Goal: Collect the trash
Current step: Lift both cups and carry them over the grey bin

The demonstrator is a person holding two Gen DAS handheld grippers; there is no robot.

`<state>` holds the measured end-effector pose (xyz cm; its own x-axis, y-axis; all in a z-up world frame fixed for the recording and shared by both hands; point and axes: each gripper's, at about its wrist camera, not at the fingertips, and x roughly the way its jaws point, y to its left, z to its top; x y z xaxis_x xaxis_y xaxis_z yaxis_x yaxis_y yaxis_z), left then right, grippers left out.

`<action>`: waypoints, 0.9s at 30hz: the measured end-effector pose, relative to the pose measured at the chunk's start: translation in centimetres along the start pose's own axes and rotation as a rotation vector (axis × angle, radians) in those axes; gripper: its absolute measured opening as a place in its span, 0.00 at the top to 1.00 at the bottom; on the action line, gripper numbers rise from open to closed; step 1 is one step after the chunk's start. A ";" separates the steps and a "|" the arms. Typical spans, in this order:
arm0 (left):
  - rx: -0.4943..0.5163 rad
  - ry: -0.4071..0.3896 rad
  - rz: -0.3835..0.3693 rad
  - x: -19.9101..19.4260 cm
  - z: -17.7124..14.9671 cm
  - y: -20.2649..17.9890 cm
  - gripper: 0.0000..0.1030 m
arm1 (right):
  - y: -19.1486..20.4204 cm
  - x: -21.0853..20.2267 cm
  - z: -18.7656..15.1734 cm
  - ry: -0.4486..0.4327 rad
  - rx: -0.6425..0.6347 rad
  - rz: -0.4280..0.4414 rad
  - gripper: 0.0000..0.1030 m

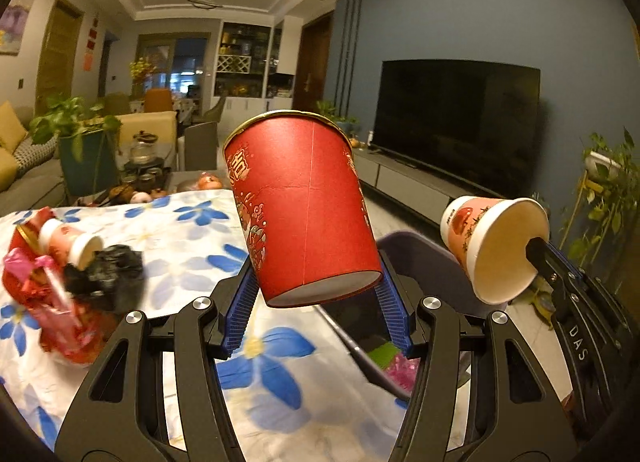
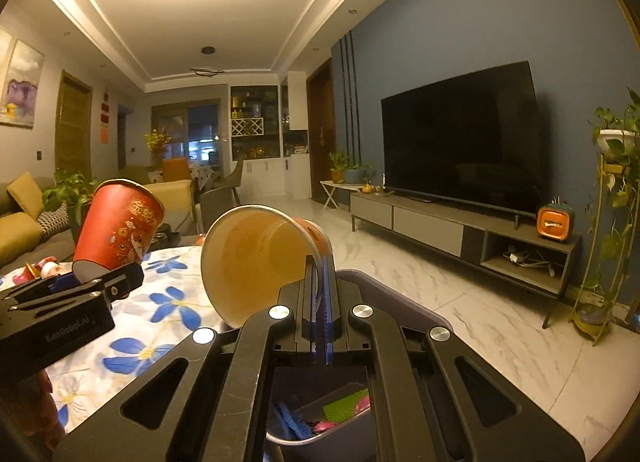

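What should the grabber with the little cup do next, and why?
Probably open and let the little cup drop. The right gripper pinches the cup's rim, tipped sideways, and the bin sits right below it with trash already inside. The left gripper holds the big red cup nearer the table, so it would likely go after.

A red cup (image 1: 304, 206) with gold print stood at frame centre in the left wrist view, tilted, its base nearest the lens and pinched on both sides. At right, a pink cup (image 1: 490, 240) lay sideways, its white mouth facing the lens. At left, a small cup (image 1: 70, 243), red wrappers (image 1: 48, 302) and a black wad (image 1: 106, 276) lay heaped. A bin (image 2: 352, 418) at bottom centre of the right wrist view held scraps.
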<state>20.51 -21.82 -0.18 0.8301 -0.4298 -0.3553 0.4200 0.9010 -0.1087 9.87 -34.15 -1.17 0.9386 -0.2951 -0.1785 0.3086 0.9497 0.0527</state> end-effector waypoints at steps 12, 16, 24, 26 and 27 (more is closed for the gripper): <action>0.048 0.045 -0.034 3.6 -1.0 -2.9 0.46 | -1.3 1.9 -0.7 0.029 0.013 -0.018 0.96; 0.052 0.056 -0.039 4.0 -1.1 -3.5 0.46 | -1.2 2.2 -0.7 0.039 0.017 -0.022 0.96; 0.056 0.073 -0.046 4.5 -1.2 -4.1 0.46 | -1.3 2.8 -0.4 0.055 0.015 -0.028 0.96; 0.059 0.078 -0.048 4.7 -1.3 -4.2 0.46 | -1.4 3.0 -0.5 0.058 0.015 -0.029 0.96; 0.060 0.081 -0.050 4.9 -1.3 -4.2 0.46 | -1.4 3.0 -0.5 0.059 0.014 -0.029 0.96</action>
<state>22.32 -27.59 -2.66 0.7758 -0.4661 -0.4254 0.4838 0.8721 -0.0732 12.16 -36.36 -2.31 0.9187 -0.3157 -0.2375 0.3384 0.9390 0.0608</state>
